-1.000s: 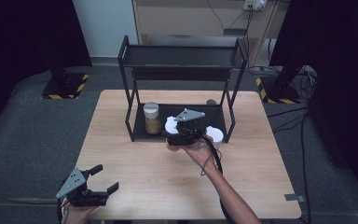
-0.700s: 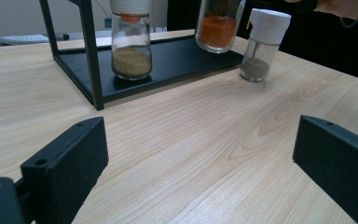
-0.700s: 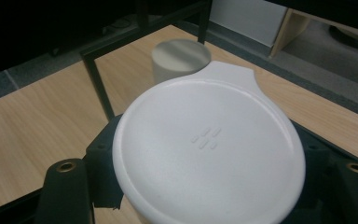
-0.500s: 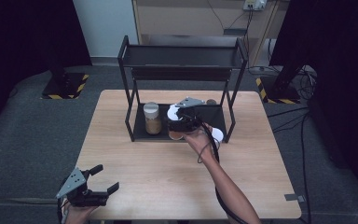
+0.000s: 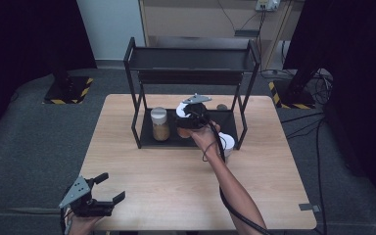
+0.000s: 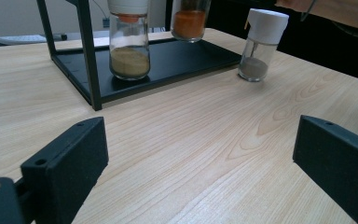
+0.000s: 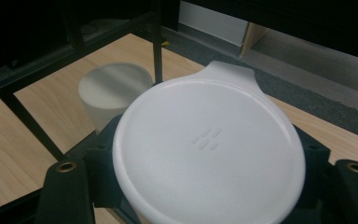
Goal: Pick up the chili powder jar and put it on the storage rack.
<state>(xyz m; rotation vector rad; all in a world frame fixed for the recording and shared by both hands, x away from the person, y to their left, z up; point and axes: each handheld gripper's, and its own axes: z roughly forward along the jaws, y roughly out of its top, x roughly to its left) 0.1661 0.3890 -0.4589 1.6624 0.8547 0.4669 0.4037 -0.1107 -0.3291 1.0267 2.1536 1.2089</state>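
Over the lower tray of the black rack (image 5: 147, 134), the right hand-held gripper (image 5: 192, 119) holds a spice jar with an orange filling (image 6: 189, 19), its jaws clamped on the jar just under the white cap (image 7: 209, 149). In the right gripper view that round cap sits squarely between the two black jaws, with the cap's small tab pointing away from the camera. From the left gripper view the jar's base hangs clear above the tray, not touching it. Just beside it on the tray stands a second jar with a tan filling (image 5: 160, 124), upright, and a third jar with a grey filling (image 6: 260, 45) stands on the table (image 5: 176, 181) just outside the rack's right end. The left hand-held gripper (image 5: 94, 196) rests at the near left corner of the table, well apart from the rack, its jaws spread wide with bare wood between them.
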